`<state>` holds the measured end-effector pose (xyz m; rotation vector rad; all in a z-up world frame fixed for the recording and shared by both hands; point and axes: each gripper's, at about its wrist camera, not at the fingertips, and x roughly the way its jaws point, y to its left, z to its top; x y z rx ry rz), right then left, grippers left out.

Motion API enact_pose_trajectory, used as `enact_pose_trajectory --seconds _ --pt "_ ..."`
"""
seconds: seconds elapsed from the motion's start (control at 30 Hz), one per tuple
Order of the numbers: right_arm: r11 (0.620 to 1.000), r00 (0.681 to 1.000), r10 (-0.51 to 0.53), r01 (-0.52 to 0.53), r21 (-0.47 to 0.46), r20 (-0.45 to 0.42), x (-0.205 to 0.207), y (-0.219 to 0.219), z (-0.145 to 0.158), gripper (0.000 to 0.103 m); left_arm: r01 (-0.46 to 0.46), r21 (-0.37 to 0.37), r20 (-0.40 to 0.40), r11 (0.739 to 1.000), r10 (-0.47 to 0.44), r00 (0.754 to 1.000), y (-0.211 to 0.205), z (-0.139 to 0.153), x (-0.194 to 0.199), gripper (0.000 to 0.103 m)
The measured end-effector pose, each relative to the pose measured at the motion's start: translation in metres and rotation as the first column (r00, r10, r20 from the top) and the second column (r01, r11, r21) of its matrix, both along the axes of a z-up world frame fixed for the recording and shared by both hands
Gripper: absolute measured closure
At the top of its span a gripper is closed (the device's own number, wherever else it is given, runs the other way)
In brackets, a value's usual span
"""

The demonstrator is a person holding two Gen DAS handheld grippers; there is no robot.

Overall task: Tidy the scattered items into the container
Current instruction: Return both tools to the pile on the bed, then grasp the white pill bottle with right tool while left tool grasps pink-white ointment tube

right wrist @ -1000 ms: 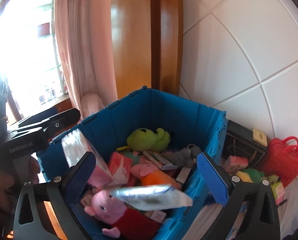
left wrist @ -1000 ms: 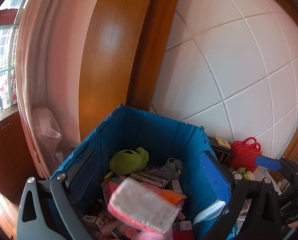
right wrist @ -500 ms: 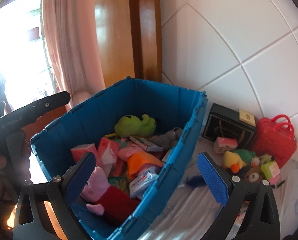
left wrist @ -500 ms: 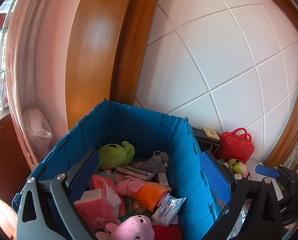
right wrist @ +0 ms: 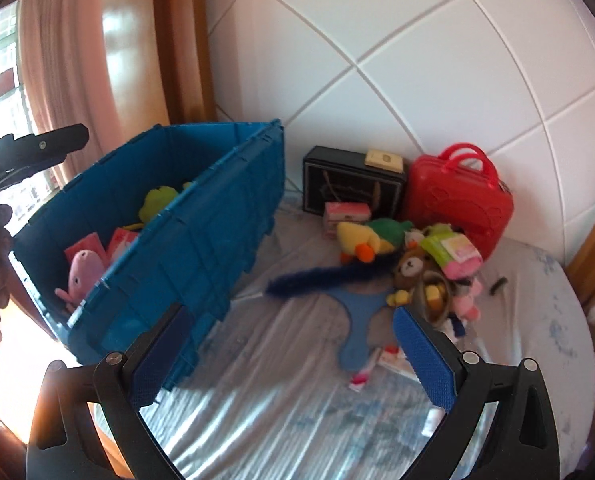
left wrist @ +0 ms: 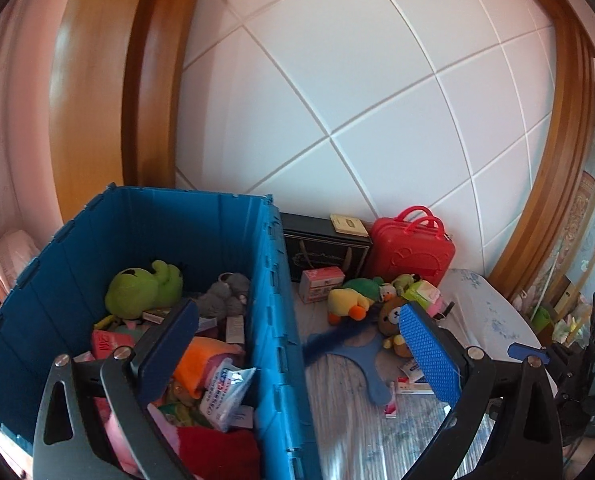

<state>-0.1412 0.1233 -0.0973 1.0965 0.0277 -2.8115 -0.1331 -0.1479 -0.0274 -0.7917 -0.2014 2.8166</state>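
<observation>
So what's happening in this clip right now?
A person with a gripper in each hand is tidying toys into a blue crate. Both the left gripper and the right gripper are open and empty. The crate holds a green plush, a pink pig plush and tissue packs. On the bed outside it lie a yellow duck plush, a brown bear plush, a blue furry toy and a red toy suitcase.

— Backdrop entries?
— White tiled wall (left wrist: 377,112), wooden frame (left wrist: 153,80), pink curtain (right wrist: 53,60) are recorded.
— Bedding?
— Pale printed sheet (right wrist: 281,400) is listed; its pattern, blurred, is possibly floral.
</observation>
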Motion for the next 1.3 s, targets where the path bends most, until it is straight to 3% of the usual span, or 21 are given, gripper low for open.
enact_pose_trajectory --seconds 0.23,0.47,0.7,0.87,1.1,1.3 --pt "0.992 0.989 -0.119 0.121 -0.018 0.082 0.028 0.088 -0.034 0.0 0.111 -0.032 0.084 0.993 -0.108 0.991 0.092 -0.035 -0.018 0.001" --pt "0.976 0.968 -0.208 0.214 -0.028 0.143 0.045 0.165 -0.064 0.0 0.22 -0.08 0.19 0.972 -0.202 0.961 0.179 -0.088 -0.035 0.001" --pt "0.968 0.95 -0.239 0.25 -0.03 0.202 0.041 0.222 -0.106 0.0 0.298 -0.128 0.282 0.946 -0.254 0.925 0.253 -0.155 -0.046 0.001" --pt "0.969 0.928 -0.226 0.246 -0.033 0.295 0.029 0.248 -0.164 0.0 0.322 -0.129 0.366 0.938 -0.257 0.894 0.289 -0.219 -0.053 0.001" --pt "0.977 0.891 -0.174 0.209 -0.04 0.419 0.017 0.245 -0.251 0.0 0.293 -0.148 0.48 0.945 -0.191 0.856 0.308 -0.315 -0.087 0.034" --pt "0.973 0.871 -0.176 0.225 -0.054 0.46 0.01 0.246 -0.286 0.0 0.307 -0.181 0.543 0.934 -0.165 0.824 0.309 -0.369 -0.107 0.054"
